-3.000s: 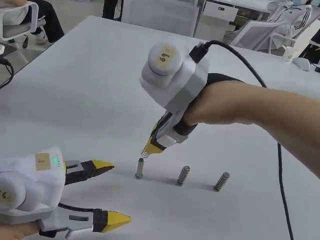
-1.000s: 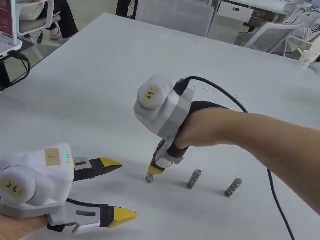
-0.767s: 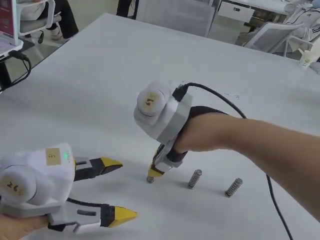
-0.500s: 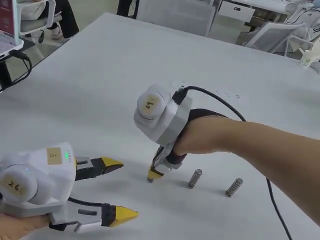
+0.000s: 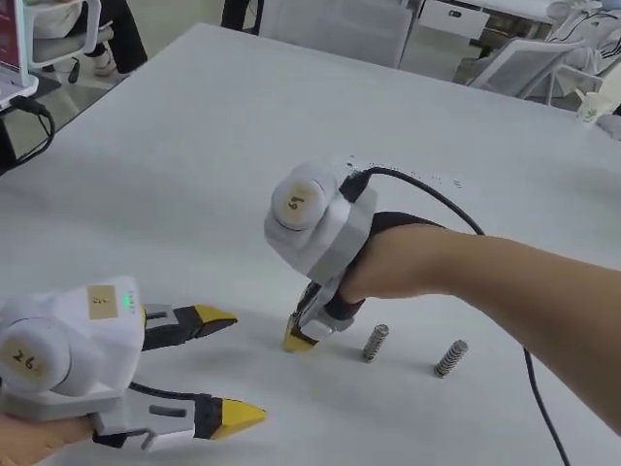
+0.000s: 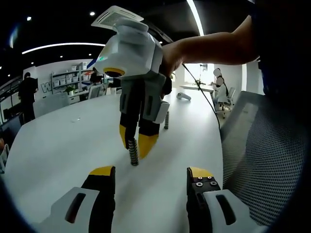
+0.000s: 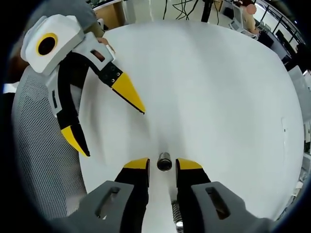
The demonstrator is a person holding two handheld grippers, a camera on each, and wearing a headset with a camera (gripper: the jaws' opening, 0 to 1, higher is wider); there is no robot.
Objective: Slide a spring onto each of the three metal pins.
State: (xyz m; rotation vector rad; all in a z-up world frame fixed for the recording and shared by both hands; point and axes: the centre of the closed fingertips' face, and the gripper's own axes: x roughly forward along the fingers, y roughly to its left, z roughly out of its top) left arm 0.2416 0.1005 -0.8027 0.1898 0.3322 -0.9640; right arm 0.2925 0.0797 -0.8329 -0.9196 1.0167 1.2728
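Note:
Three pins stand in a row on the white table (image 5: pixel 194 146). The middle spring (image 5: pixel 375 342) and the right spring (image 5: pixel 450 357) sit on their pins. My right gripper (image 5: pixel 299 340) points down over the left pin (image 7: pixel 164 160), its yellow tips low beside the table and shut on the third spring (image 6: pixel 132 153), which sits around that pin. In the right gripper view the pin's top shows between the tips of the right gripper (image 7: pixel 163 165). My left gripper (image 5: pixel 231 367) hovers open at the lower left, holding nothing, facing the right gripper (image 6: pixel 136 145).
A black cable (image 5: pixel 427 194) trails from the right gripper across the table. Chairs (image 5: pixel 320 29) and people stand beyond the far edge. A mesh chair back (image 6: pixel 262 145) is beside the table. The left gripper (image 7: pixel 111 129) lies close to the left pin.
The right gripper has come down with the spring over the left pin, from above its top to near the table. The left gripper has stayed where it was, open.

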